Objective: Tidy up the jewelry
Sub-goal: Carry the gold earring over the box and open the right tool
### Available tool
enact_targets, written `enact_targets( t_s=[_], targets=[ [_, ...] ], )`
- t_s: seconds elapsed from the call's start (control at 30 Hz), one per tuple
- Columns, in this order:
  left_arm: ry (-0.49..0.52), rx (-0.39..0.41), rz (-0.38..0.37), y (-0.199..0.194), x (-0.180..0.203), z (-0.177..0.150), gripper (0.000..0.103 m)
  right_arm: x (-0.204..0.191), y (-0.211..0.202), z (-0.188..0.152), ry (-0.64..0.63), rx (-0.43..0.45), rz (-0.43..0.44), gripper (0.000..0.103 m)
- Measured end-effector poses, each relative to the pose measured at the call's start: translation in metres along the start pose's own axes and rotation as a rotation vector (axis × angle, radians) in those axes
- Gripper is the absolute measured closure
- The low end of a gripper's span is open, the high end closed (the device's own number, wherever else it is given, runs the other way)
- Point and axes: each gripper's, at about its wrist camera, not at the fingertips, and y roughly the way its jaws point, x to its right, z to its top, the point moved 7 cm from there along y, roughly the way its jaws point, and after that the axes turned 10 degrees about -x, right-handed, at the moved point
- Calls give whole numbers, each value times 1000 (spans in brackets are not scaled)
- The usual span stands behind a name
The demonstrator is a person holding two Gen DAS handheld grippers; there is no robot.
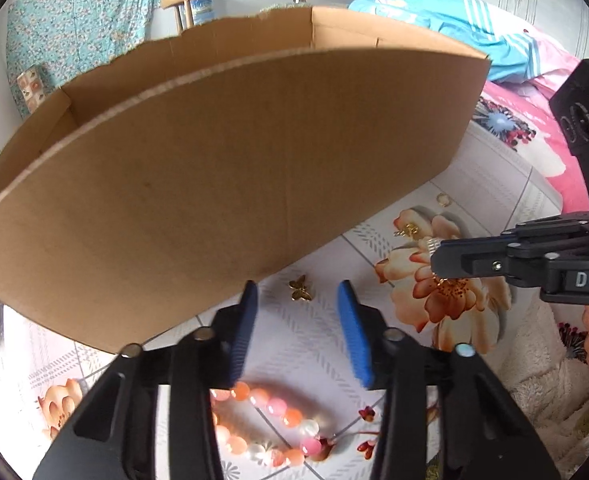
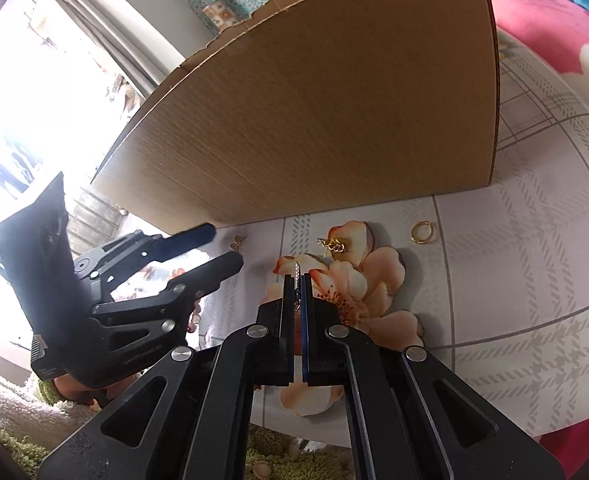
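Jaws report: my right gripper [image 2: 297, 280] pinches a thin silver rhinestone bar [image 2: 297, 274].
My left gripper [image 1: 297, 296] hangs part-open, holding nothing, above the small gold butterfly charm [image 1: 300, 288] beside the brown cardboard box [image 1: 230, 168].

White tabletop [image 1: 490, 184] with grey plaid lines and printed peach flowers. Resting on it: open brown cardboard box [image 1: 230, 184]; small gold butterfly charm [image 1: 300, 288] just in front of the box wall; pink, orange and white beaded bracelet [image 1: 270, 420] nearer the camera; gold chain-link piece [image 2: 334, 245] on a printed flower; thin gold ring [image 2: 422, 232] beside it, apart.
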Motion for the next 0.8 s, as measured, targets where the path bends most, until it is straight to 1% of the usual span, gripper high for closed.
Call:
enact_targets(
  t_s=[0.13,0.23,0.43,0.63,0.8],
  targets=[
    [-2,1,5,1,-3,4,78,1,-4,0,2,5,3,102],
    [-3,-2,13,2,-4,5,83,1,-6,0,4,8,5,102],
    [16,-1,25,2,1,5,96,5,-6,2,5,13,3,102],
    [17,1,16,0,1,5,96,6,-13,3,1,25,3,102],
    [18,20,3,-14,3,4,96,-1,-19,2,-8,40,1,102]
  ],
)
